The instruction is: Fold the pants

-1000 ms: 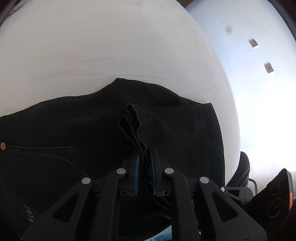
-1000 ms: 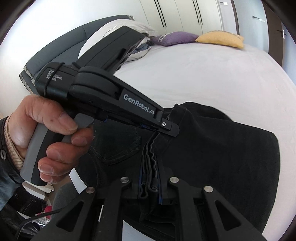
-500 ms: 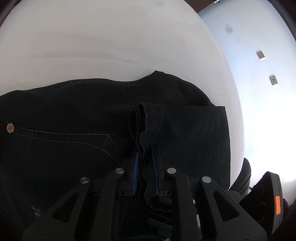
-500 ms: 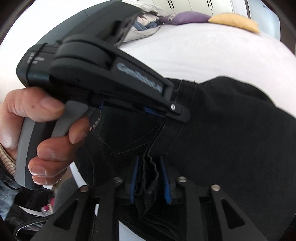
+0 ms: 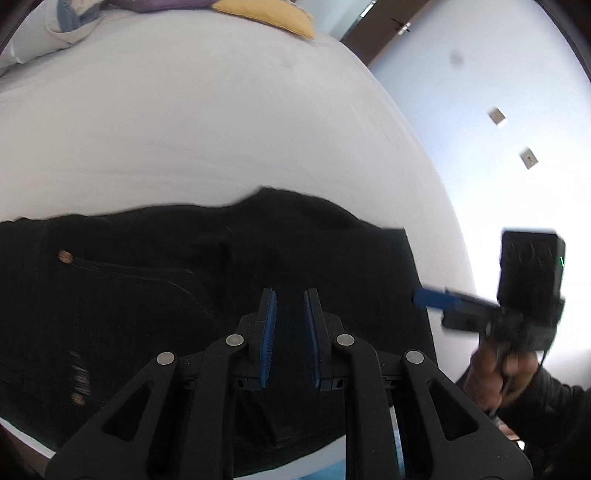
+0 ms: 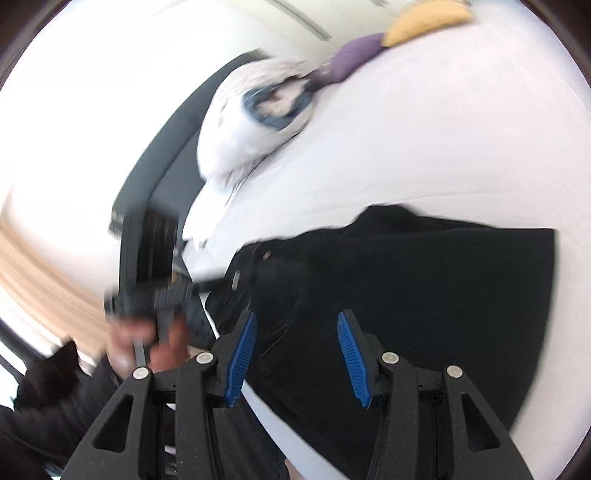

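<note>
Black pants lie folded flat on the white bed, near its front edge. My left gripper hovers just over them, its blue pads a narrow gap apart with no cloth between them. In the right wrist view the pants fill the lower right. My right gripper is above their near edge with its jaws opening wide and holding nothing. The right gripper also shows blurred at the right of the left wrist view, held by a hand. The left gripper appears blurred at left.
A yellow pillow and a purple pillow lie at the head of the bed, beside a white pillow with a blue pattern. A dark headboard runs along the left. The wall stands past the bed's right edge.
Both grippers have let go of the bunched pants edge they pinched. The right gripper opened wide and swung off to the right; the left drew back, and the cloth now lies flat.
</note>
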`<state>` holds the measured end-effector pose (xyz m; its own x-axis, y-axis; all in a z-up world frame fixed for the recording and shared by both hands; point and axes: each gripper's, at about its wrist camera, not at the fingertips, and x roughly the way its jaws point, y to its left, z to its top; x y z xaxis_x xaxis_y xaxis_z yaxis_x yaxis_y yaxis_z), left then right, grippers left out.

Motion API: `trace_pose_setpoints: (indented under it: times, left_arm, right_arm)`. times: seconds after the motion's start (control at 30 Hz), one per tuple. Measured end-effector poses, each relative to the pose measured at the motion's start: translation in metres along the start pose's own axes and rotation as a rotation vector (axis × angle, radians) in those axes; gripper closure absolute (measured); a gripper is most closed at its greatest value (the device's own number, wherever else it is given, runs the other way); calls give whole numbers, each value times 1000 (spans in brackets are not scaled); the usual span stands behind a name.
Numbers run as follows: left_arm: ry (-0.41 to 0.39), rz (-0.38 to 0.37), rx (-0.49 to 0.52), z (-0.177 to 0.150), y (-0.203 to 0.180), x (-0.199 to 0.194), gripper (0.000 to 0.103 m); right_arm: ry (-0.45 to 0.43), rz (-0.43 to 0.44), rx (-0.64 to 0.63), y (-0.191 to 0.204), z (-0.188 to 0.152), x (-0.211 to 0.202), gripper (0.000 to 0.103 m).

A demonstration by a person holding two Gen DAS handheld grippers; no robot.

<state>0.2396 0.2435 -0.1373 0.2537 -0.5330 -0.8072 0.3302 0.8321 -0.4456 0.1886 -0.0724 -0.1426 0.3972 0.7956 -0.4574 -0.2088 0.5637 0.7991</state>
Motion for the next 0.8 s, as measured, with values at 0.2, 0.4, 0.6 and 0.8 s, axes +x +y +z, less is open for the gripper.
trace_pose_setpoints:
  times: [0.2, 0.4, 0.6, 0.8]
  left_arm:
    - [124, 34, 33, -47, -12, 55, 88]
    - [73, -71, -101, -58, 31, 40, 88]
    - [40, -93, -133, -65, 51, 32, 88]
    - [-39, 23, -124, -85, 35, -4, 88]
  right_arm:
    - [-21, 128, 134, -60, 36, -15, 52]
    - [25, 128, 262, -110, 5, -11, 53]
    - [146, 227, 194, -70, -63, 1, 51]
    - [249, 258, 169, -37, -108, -13, 49]
